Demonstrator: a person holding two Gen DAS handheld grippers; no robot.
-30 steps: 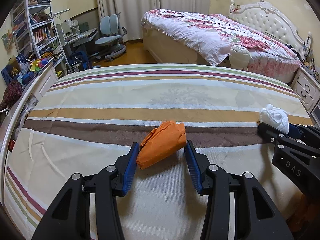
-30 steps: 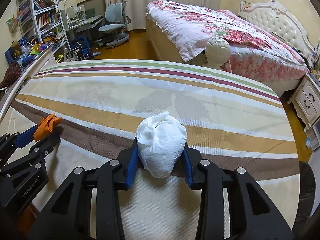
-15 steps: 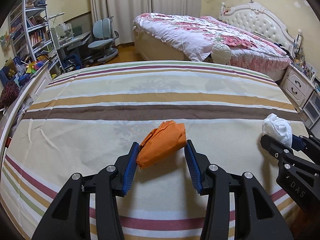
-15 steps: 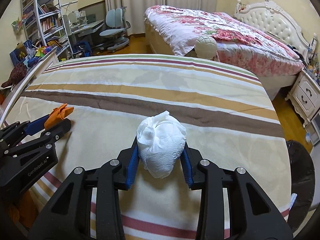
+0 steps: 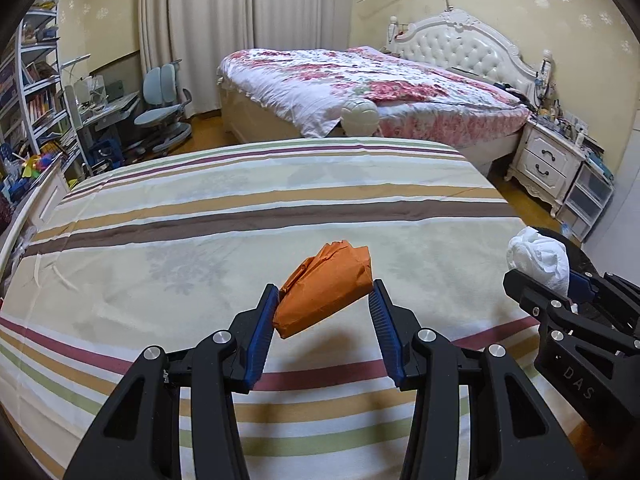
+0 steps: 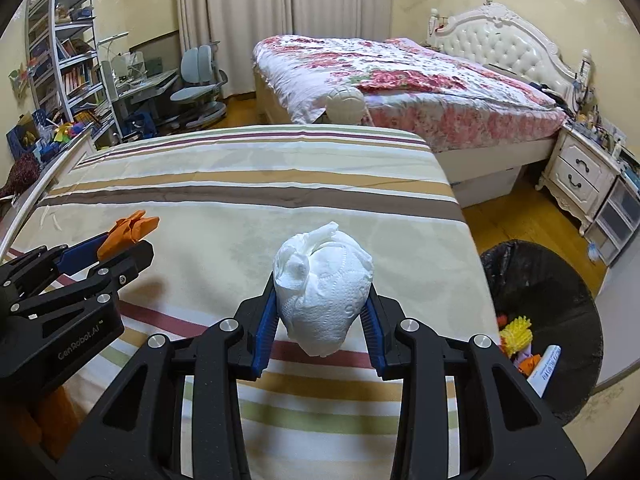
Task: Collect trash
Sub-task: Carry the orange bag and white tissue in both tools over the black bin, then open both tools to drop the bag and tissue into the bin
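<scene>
Orange paper wad [image 5: 326, 286], white tissue wad [image 6: 322, 292], black tools with blue pads [image 5: 261, 326], striped cream/brown/red/green bedsheet [image 5: 240, 216], black bin [image 6: 560, 280].

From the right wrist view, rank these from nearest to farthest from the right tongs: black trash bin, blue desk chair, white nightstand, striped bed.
From the right tongs, which grip the white tissue wad:
1. Striped bed, directly beneath and ahead.
2. Black trash bin, on the floor to the right.
3. White nightstand, farther right, beside the floral bed.
4. Blue desk chair, far back left, at the desk.

orange paper wad [image 5: 326, 287] held aloft; white tissue ball [image 6: 323, 288] too
</scene>
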